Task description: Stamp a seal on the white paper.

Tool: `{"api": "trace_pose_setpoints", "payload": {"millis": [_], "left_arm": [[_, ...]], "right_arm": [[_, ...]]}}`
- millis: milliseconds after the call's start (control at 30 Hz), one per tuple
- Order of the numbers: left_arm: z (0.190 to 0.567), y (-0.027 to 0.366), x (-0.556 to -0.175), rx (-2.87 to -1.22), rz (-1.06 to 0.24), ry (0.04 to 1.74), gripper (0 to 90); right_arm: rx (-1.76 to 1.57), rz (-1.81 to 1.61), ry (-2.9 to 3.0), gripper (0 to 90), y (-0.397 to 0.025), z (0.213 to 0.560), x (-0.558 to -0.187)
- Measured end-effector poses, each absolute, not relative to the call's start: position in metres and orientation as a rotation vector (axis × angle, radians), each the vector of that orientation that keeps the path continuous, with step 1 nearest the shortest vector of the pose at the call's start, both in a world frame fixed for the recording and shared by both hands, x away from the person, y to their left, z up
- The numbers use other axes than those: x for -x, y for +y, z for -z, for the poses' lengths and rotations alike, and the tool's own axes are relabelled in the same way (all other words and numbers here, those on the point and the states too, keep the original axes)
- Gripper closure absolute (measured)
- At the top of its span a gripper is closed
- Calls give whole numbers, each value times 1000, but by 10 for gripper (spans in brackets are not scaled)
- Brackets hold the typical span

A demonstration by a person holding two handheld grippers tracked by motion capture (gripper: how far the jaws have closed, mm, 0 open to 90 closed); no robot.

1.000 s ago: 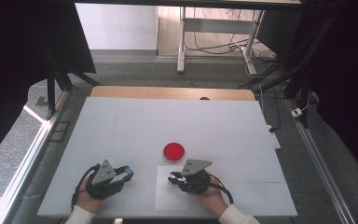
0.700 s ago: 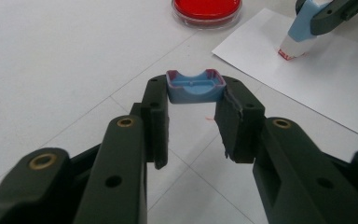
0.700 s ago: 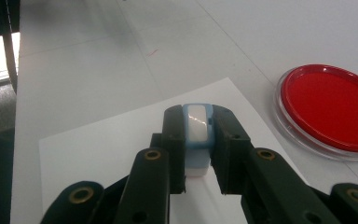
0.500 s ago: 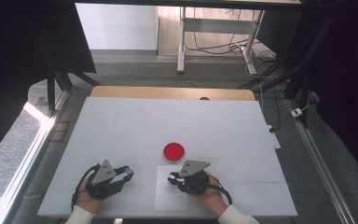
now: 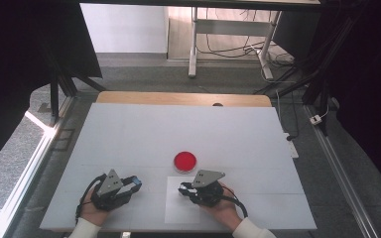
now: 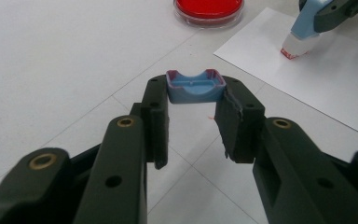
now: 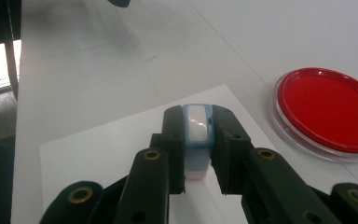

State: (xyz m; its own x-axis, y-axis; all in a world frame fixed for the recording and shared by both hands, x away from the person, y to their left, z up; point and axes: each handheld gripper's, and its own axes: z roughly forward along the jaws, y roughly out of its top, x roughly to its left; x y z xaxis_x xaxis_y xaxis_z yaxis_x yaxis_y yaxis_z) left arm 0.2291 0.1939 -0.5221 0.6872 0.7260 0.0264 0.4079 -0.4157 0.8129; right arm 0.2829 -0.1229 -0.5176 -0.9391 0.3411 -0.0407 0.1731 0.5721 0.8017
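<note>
My left gripper (image 6: pixel 193 100) is shut on a small blue cap (image 6: pixel 195 87) with a pink-stained rim, held just above the white table (image 5: pixel 129 139). In the high view it sits at the front left (image 5: pixel 135 182). My right gripper (image 7: pixel 196 123) is shut on a blue-and-white stamp (image 7: pixel 196 135). It holds the stamp over a white paper sheet (image 7: pixel 98 149). From the left gripper view, the stamp (image 6: pixel 303 35) points its red-inked base down at the sheet (image 6: pixel 317 84); contact cannot be told. A round clear dish of red ink (image 5: pixel 185 160) lies just beyond the sheet.
The sheet (image 5: pixel 178 213) lies at the table's front edge between the two hands. The red dish (image 7: pixel 328 109) is close on the right of the right gripper's jaws. A wooden strip (image 5: pixel 178 98) borders the table's far edge, with dark frames and cables beyond.
</note>
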Motion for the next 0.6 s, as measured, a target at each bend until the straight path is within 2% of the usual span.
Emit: {"api": "trace_pose_setpoints", "payload": {"millis": [600], "left_arm": [[522, 194, -229, -2058, -480, 867, 653]], "right_arm": [[-530, -1405, 2542, 751, -135, 508, -289]]}}
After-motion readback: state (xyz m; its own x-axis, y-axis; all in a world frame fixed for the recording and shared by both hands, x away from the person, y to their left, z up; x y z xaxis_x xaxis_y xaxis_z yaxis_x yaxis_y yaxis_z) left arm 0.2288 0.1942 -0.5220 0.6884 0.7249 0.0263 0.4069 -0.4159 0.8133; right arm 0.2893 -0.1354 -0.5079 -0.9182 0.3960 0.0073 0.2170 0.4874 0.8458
